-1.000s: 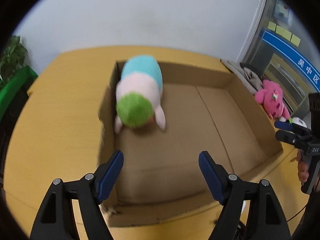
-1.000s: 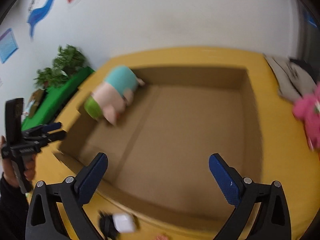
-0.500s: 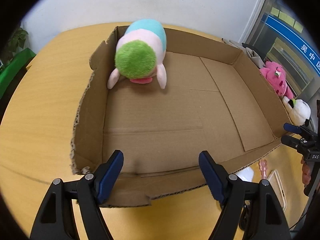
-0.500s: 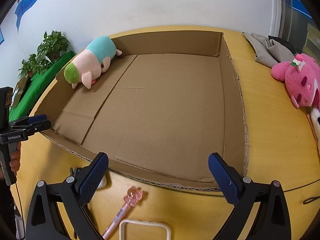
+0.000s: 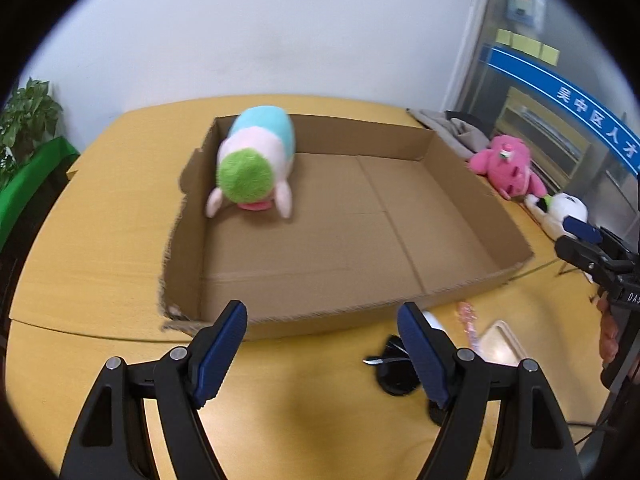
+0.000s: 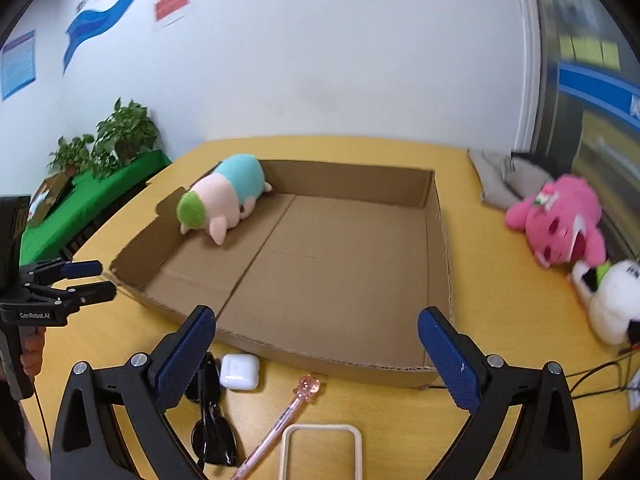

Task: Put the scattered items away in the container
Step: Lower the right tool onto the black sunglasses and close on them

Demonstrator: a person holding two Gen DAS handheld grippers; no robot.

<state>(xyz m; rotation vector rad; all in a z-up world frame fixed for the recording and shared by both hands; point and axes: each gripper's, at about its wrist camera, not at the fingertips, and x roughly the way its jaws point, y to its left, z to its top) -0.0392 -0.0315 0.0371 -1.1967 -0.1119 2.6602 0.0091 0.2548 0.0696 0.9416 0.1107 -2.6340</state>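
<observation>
A shallow cardboard box (image 5: 480,200) (image 6: 352,178) lies on the yellow table. A plush pig (image 5: 256,160) (image 6: 224,196) with green hair and a blue back rests in its far left corner. In front of the box lie a white earbud case (image 6: 239,371), black sunglasses (image 6: 212,432), a pink pen (image 6: 288,412) and a clear phone case (image 6: 322,452). My left gripper (image 5: 322,320) hovers open and empty before the box's front wall. My right gripper (image 6: 316,316) is open and empty above the small items.
A pink plush (image 6: 560,220) and a white plush (image 6: 612,300) lie on the table right of the box, with a grey cloth (image 6: 508,180) behind them. A cable (image 6: 592,376) runs at the right. Potted plants (image 6: 120,136) stand beyond the table's left edge.
Both grippers have drawn back from over the box towards the table's front, still open. The small items before the box have come into view.
</observation>
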